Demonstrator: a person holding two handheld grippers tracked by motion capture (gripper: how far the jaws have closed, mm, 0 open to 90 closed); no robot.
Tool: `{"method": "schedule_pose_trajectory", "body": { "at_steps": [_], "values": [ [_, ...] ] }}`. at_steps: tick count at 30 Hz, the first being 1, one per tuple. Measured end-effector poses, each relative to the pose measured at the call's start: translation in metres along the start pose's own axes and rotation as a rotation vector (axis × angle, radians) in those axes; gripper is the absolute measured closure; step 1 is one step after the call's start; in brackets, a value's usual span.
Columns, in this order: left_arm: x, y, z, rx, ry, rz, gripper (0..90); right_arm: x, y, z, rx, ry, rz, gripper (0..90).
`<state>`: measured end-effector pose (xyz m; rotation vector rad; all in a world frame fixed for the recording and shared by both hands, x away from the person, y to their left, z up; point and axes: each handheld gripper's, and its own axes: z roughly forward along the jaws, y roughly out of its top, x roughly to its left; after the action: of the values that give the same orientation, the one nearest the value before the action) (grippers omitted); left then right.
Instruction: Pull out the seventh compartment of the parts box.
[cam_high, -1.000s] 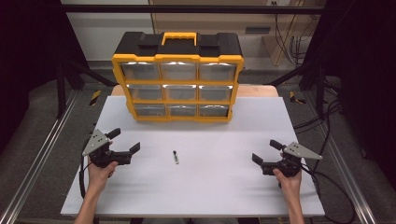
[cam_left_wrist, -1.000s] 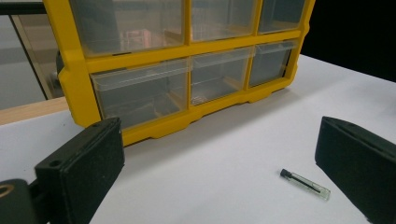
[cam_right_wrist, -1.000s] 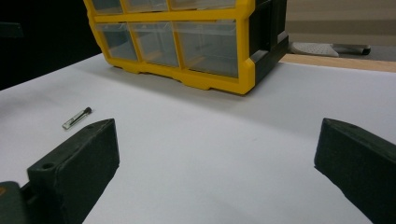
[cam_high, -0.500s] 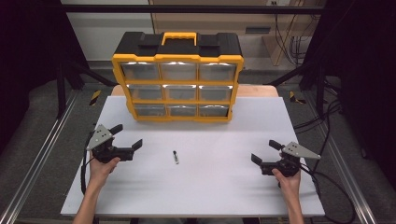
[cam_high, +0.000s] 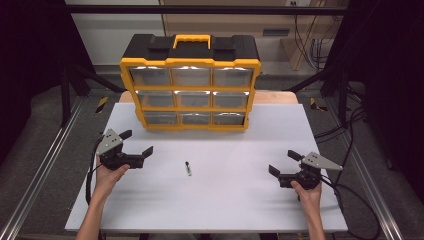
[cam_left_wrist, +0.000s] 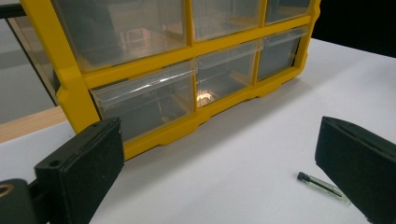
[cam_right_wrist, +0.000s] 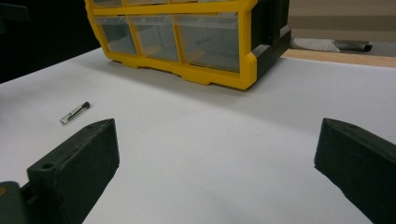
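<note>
A yellow and black drawer organizer (cam_high: 190, 90) with clear drawers stands at the back of the white table (cam_high: 225, 205). A small clear vial with a dark cap (cam_high: 188, 168) lies on the table in front of it. My left gripper (cam_high: 136, 142) is open to the left of the vial, near the organizer's bottom-left corner. In the left gripper view the organizer (cam_left_wrist: 140, 70) is close ahead and the vial (cam_left_wrist: 322, 185) lies by the right jaw. My right gripper (cam_high: 283, 162) is open at the right front, holding nothing. Its view has the vial (cam_right_wrist: 74, 112) far left and the organizer (cam_right_wrist: 187, 42) ahead.
Metal rails (cam_high: 40, 170) run along both sides of the table. Cables (cam_high: 345, 145) trail off at the right. A wooden surface (cam_high: 280, 96) sticks out behind the white board.
My left gripper has moved a little forward and to the right, toward the organizer. The right gripper and the vial have stayed put.
</note>
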<state>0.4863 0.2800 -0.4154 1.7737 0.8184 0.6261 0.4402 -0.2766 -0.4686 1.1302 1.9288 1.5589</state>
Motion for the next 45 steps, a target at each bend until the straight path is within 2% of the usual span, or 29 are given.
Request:
{"method": "schedule_pose_trajectory", "body": {
  "at_steps": [8, 23, 45],
  "values": [
    [0.004, 0.006, 0.004, -0.021, 0.007, 0.005, 1.6, 0.000, -0.001, 0.001, 0.004, 0.005, -0.005, 0.6],
    [0.013, 0.015, 0.016, 0.012, 0.016, 0.026, 1.8, 0.000, -0.001, 0.001, 0.005, 0.004, -0.006, 0.7],
    [0.014, 0.028, 0.041, 0.101, 0.009, 0.144, 1.6, 0.000, -0.001, 0.001, 0.010, 0.003, -0.011, 0.6]
  ]
}}
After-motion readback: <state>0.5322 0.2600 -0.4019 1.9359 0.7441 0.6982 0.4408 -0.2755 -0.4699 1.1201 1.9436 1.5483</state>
